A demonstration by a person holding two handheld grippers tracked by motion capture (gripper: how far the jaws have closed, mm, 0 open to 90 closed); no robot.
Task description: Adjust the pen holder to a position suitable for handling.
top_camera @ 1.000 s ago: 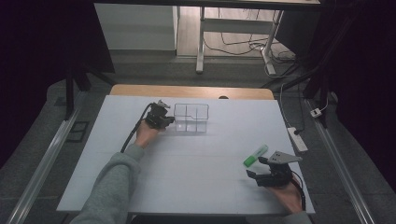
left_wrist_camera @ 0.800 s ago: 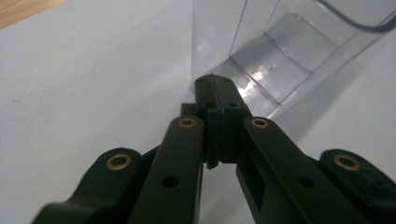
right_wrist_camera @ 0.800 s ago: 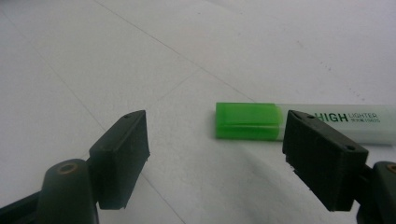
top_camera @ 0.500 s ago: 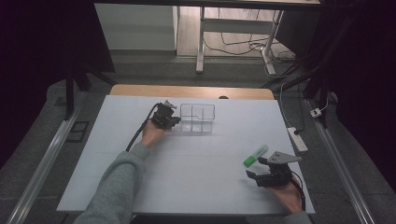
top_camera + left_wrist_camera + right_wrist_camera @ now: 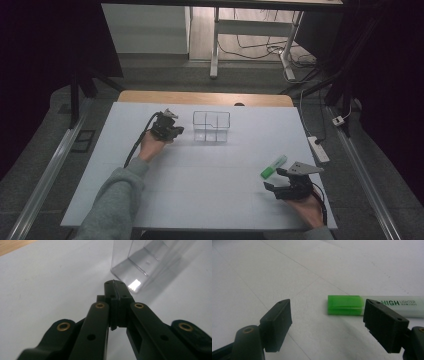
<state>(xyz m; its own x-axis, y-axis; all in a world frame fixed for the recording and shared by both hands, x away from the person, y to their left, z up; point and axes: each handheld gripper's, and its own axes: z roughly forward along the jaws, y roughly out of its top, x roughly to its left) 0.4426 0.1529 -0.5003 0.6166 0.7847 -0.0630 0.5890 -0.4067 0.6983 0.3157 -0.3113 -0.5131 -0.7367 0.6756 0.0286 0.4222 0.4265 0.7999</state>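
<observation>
On the white table (image 5: 200, 185), the left gripper (image 5: 172, 131) was squeezed tight with nothing in it, just beside the clear plastic box (image 5: 211, 126). Near the right edge, the right gripper (image 5: 274, 186) was spread wide, close behind the green highlighter (image 5: 273, 166) lying flat.

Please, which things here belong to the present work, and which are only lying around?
In use:
- green highlighter, before the open right gripper
- clear organizer, beside the shut left gripper

Lying about:
- power strip on the floor
- cables behind the table
</observation>
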